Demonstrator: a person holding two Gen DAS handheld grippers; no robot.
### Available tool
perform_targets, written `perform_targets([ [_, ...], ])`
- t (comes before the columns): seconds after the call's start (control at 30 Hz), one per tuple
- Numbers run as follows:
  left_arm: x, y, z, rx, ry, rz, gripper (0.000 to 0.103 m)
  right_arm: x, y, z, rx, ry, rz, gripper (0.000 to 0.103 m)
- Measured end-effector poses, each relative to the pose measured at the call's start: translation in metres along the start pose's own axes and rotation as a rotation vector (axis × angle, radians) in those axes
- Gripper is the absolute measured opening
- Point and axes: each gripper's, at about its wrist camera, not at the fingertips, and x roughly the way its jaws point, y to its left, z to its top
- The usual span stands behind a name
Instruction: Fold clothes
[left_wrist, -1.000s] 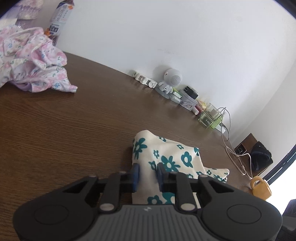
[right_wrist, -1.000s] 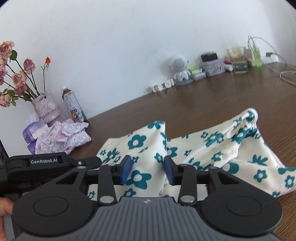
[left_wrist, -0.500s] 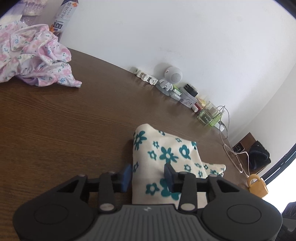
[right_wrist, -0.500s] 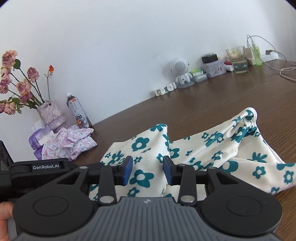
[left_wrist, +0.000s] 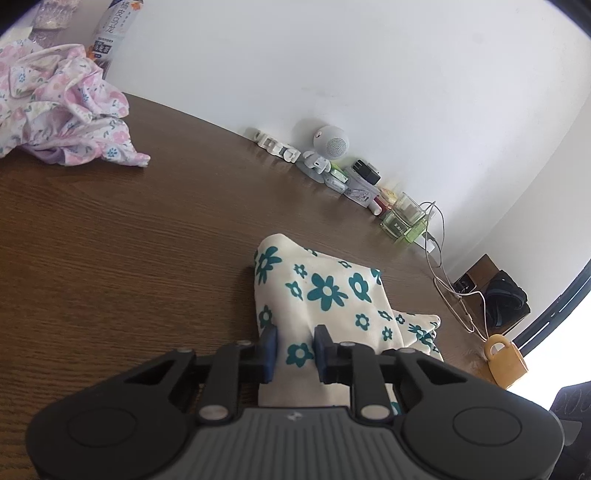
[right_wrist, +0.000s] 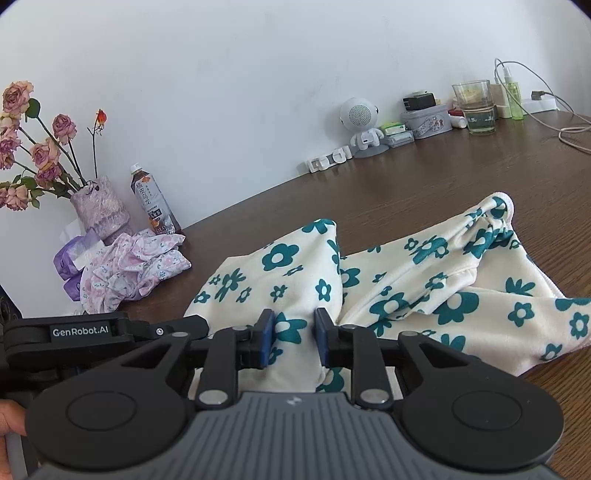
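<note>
1. Risk: the left gripper (left_wrist: 294, 349) and right gripper (right_wrist: 294, 338) each have fingers parted, with cloth between the pads but not pinched. Closing on loose bunched layers could drag the garment skewed.
2. The cream garment with teal flowers (right_wrist: 424, 288) lies rumpled, partly doubled over, at centre and right of the right-wrist frame on the brown surface (left_wrist: 129, 240).
3. A pink floral heap (left_wrist: 62, 110) sits upper left, well apart.

The right gripper (right_wrist: 294, 339) hangs over the cream, teal-flowered garment (right_wrist: 406, 288) on the brown table (right_wrist: 461, 177), jaws apart with cloth between them. A pink floral garment (right_wrist: 129, 266) lies near the vase (right_wrist: 99, 214).
</note>
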Motion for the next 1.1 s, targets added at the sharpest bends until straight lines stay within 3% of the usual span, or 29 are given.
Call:
perform_targets([
  [0.07, -0.004, -0.001, 0.000, -0.011, 0.005, 0.017, 0.032, -0.002, -0.001, 0.000, 0.005, -0.007, -0.001, 0.026],
  [0.13, -0.008, -0.001, -0.001, -0.009, 0.013, 0.003, 0.037, -0.009, 0.000, -0.001, 0.011, -0.022, -0.006, 0.039],
  [0.27, -0.011, 0.000, -0.005, -0.004, 0.033, -0.002, 0.040, -0.024, 0.004, -0.008, -0.013, -0.028, 0.011, 0.039],
  [0.33, -0.009, 0.000, -0.005, -0.002, 0.042, -0.009, 0.038, -0.024, 0.005, -0.009, -0.018, -0.014, 0.007, 0.036],
  [0.43, -0.008, 0.000, -0.007, 0.005, 0.047, -0.019, 0.026, -0.019, 0.001, -0.010, 0.004, 0.009, -0.003, 0.022],
  [0.53, -0.007, 0.000, -0.008, 0.015, 0.048, -0.018, 0.022, -0.015, -0.003, -0.011, 0.022, 0.025, 0.001, 0.021],
  [0.67, -0.006, 0.001, -0.002, 0.008, 0.034, -0.003, 0.025, -0.013, -0.003, -0.013, 0.021, 0.032, 0.000, 0.021],
  [0.77, -0.004, 0.003, 0.003, 0.000, 0.020, 0.012, 0.038, -0.017, -0.004, -0.011, 0.029, 0.020, 0.011, 0.030],
  [0.83, -0.003, 0.004, 0.006, -0.005, 0.010, 0.022, 0.043, -0.022, -0.004, -0.009, 0.033, -0.006, 0.016, 0.043],
  [0.93, -0.002, 0.006, 0.012, -0.014, -0.004, 0.037, 0.043, -0.022, -0.002, 0.002, 0.017, -0.039, 0.004, 0.043],
  [1.1, 0.007, 0.009, 0.018, -0.020, 0.007, 0.025, 0.040, 0.009, -0.003, 0.018, 0.042, 0.009, -0.030, 0.043],
])
